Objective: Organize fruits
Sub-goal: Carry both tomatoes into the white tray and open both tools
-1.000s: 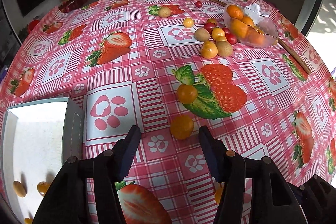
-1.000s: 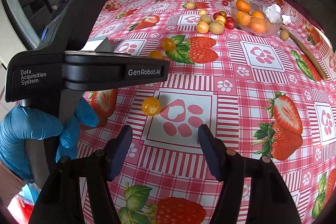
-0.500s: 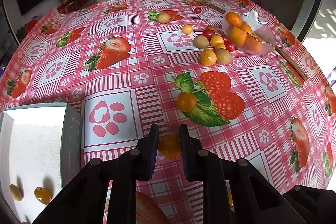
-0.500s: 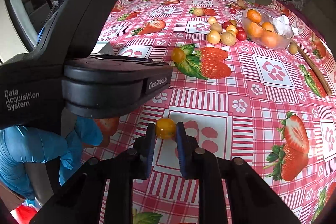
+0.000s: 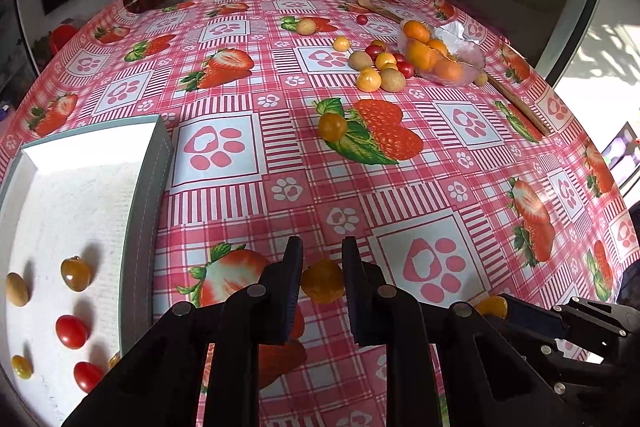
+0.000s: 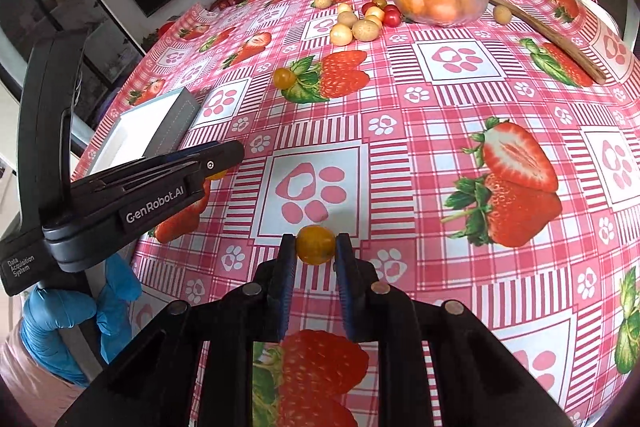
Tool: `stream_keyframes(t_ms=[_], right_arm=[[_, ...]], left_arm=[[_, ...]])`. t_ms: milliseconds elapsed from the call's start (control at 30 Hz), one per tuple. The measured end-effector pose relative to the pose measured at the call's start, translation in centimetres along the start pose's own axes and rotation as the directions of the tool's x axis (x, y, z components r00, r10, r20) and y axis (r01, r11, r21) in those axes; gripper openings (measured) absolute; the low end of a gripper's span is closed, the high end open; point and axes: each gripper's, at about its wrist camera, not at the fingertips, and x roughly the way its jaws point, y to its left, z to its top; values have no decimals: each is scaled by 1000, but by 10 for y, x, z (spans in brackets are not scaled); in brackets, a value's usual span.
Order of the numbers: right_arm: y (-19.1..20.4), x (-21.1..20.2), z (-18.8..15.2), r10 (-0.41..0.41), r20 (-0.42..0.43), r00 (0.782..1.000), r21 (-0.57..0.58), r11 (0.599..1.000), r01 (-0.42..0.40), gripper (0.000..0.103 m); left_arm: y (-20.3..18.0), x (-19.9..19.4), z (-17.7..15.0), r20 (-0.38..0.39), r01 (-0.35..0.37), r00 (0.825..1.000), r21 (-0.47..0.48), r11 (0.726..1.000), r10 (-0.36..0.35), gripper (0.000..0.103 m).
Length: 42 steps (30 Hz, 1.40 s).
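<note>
Both grippers, wide apart a second ago, now clamp one orange tomato each, left gripper (image 5: 322, 281) on tomato (image 5: 322, 281), right gripper (image 6: 315, 245) on tomato (image 6: 315, 245), near the tray (image 5: 146, 187); squeeze gently, lift straight, then carry left.

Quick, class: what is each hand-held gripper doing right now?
Left hand-held gripper: closed on an orange tomato.
Right hand-held gripper: closed on a yellow tomato.

The surface (image 5: 248, 195), under a strawberry-print cloth, carries a white tray (image 5: 148, 187), a glass bowl (image 5: 472, 67), loose fruits (image 5: 370, 79) and a wooden stick (image 5: 516, 103).
</note>
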Motion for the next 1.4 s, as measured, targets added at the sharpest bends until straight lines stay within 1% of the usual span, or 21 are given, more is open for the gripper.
stream_keyframes(t_ms=[233, 367, 600, 800, 1000, 1200, 1400], right_arm=[[-1, -15, -11, 2, 7, 1000, 15, 1000, -2, 22], [6, -23, -15, -1, 13, 1000, 6, 1000, 1, 22], [29, -31, -16, 6, 13, 1000, -37, 999, -6, 22], [64, -29, -13, 37, -1, 999, -99, 994, -37, 22], [107, -22, -9, 77, -25, 997, -174, 981, -81, 22], [156, -11, -9, 121, -65, 990, -254, 958, -134, 22], [200, 11, -17, 149, -135, 980, -317, 930, -185, 22]], left_arm=[[1, -35, -22, 37, 20, 999, -17, 1000, -20, 22], [9, -53, -34, 60, 23, 998, -37, 999, -20, 22], [39, -81, -53, 96, -8, 995, -96, 995, 17, 22], [76, -103, -72, 122, -75, 988, -143, 987, 93, 22], [122, -121, -88, 134, -145, 975, -218, 965, 177, 22], [160, -123, -104, 101, -251, 953, -269, 930, 286, 22], [180, -115, -113, 66, -322, 934, -274, 906, 351, 22]])
